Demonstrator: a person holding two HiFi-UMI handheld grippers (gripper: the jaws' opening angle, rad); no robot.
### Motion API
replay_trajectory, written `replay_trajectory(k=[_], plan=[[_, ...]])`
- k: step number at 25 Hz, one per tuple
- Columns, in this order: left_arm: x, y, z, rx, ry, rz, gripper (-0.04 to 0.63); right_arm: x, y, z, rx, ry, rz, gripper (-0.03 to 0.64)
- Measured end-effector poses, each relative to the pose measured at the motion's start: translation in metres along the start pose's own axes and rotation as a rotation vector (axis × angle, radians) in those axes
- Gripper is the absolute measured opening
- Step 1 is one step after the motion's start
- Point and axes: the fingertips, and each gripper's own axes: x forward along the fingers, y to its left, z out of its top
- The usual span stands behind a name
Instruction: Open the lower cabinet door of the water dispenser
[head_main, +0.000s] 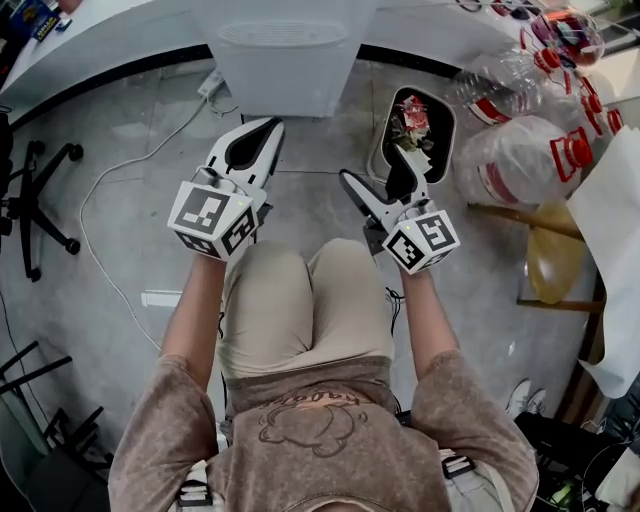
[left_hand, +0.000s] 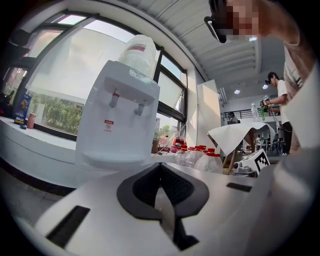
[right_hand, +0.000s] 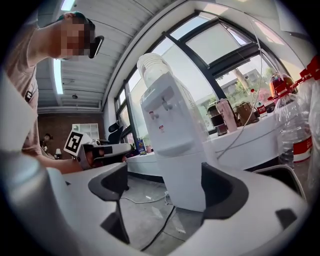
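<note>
We hold 2 grippers side by side above the floor, facing the white water dispenser (head_main: 285, 50), which stands ahead of us against the curved worktop (head_main: 90, 45). Our left gripper (head_main: 262, 125) has its jaws closed together, empty. Our right gripper (head_main: 373, 165) is wide open with nothing in it; the dispenser's lower body shows beyond the gap, apart from the jaws.

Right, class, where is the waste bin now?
In the head view, the waste bin stands on the floor right of the water dispenser, beside the clear plastic bottles.
</note>
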Motion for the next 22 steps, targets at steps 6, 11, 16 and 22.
replay_trajectory(k=[6, 11, 16, 22], plan=[[-0.01, -0.007, 0.008, 0.008, -0.014, 0.0, 0.017, 0.002, 0.005, 0.001, -0.011, 0.013, 0.02, 0.448], [-0.011, -0.014, 0.006, 0.002, -0.024, -0.007, 0.017, 0.015, -0.009, -0.002, -0.011, 0.028, 0.026, 0.443], [-0.009, -0.019, 0.001, -0.01, -0.024, -0.017, 0.017, 0.04, -0.031, -0.007, -0.041, 0.075, 0.032, 0.445], [-0.004, -0.016, -0.002, -0.019, -0.023, -0.013, 0.017, 0.076, -0.061, -0.016, -0.04, 0.123, 0.035, 0.445]])
